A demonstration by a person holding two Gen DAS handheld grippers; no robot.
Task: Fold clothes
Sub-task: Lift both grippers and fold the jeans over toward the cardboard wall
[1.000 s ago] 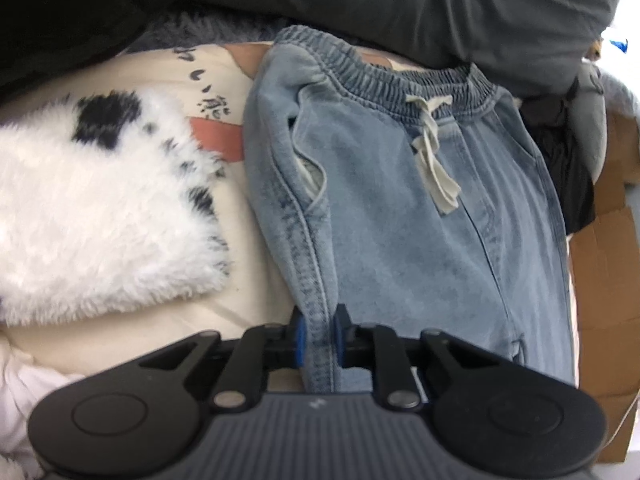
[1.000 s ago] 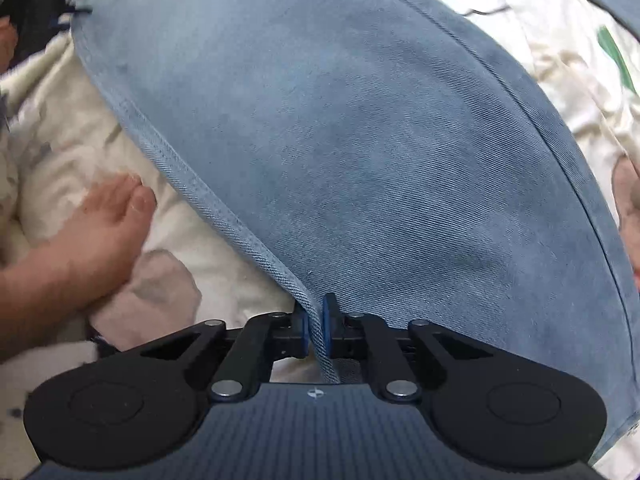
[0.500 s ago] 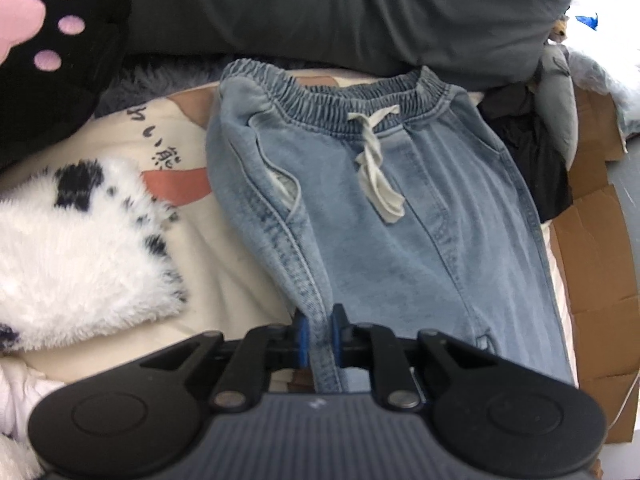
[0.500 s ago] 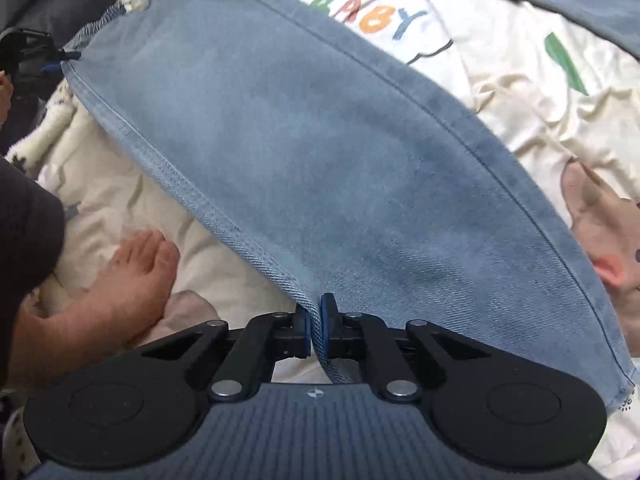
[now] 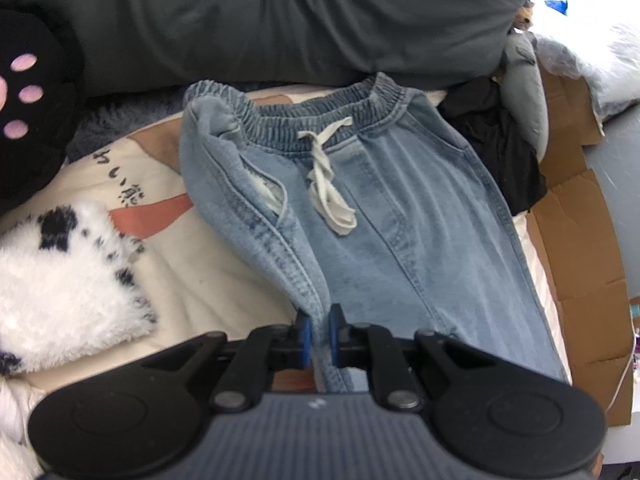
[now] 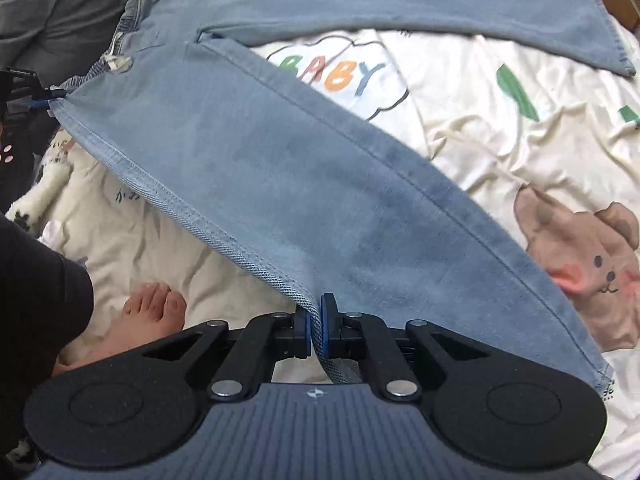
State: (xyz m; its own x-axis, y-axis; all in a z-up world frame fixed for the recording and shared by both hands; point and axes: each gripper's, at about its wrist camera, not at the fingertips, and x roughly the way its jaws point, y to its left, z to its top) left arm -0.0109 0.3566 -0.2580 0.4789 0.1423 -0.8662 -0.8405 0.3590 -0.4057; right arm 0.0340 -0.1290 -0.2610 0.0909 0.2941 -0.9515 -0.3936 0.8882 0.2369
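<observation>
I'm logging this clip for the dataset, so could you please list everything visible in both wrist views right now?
Jeans: one pair, light blue denim, white drawstring, spread on the bed, one leg lifted.
Bedsheet: one, cream, printed with BABY and a bear, under the jeans.
Fluffy item: one, white with black spots, left of the jeans.
Paw-print plush: one, black with pink pads, far left.
Dark grey bedding: one mass, behind the waistband.
Black garment: one, right of the jeans.
Cardboard: brown, right edge.
Bare foot: one, on the sheet.
Left gripper: black, clamped on a side seam.
Right gripper: black, clamped on the leg's edge.
</observation>
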